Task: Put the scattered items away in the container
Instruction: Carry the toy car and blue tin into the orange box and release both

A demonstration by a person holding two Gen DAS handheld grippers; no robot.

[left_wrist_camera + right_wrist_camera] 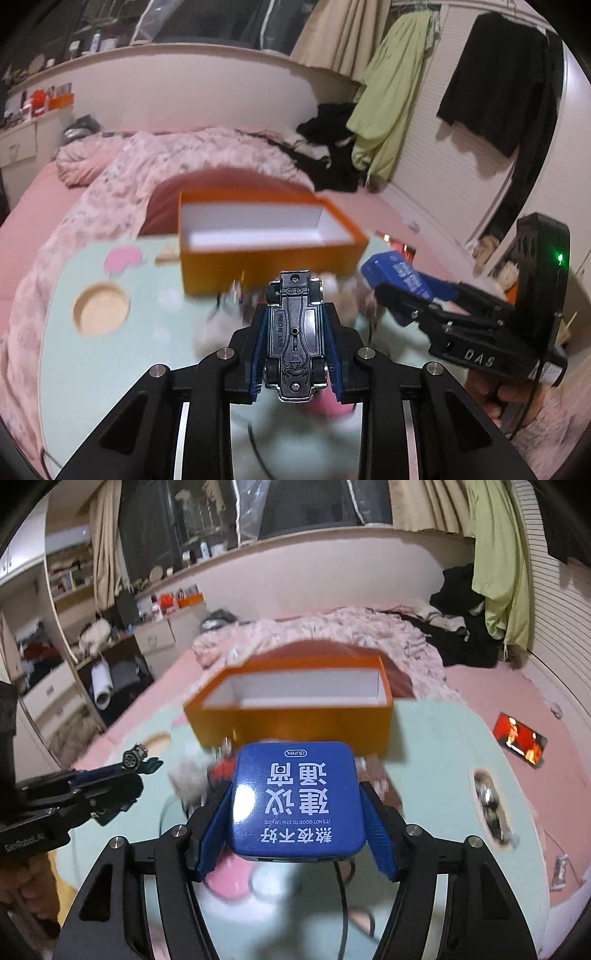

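Left gripper [295,332] is clamped on an upturned toy car [294,332], chassis stamped "MADE IN CHINA", long axis pointing at 12 o'clock toward the empty orange box [273,258] on the bench [147,369]. Right gripper [297,812], half open, pinches a blue tin [295,801] marked "durex" and "IT'S NOT GOOD TO STAY UP LATE"; the box lies at 12 o'clock, about equally near both.

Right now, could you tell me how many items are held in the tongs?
2: a toy car, underside up, in the left tongs, and a blue tin in the right tongs. Other items lie blurred below.
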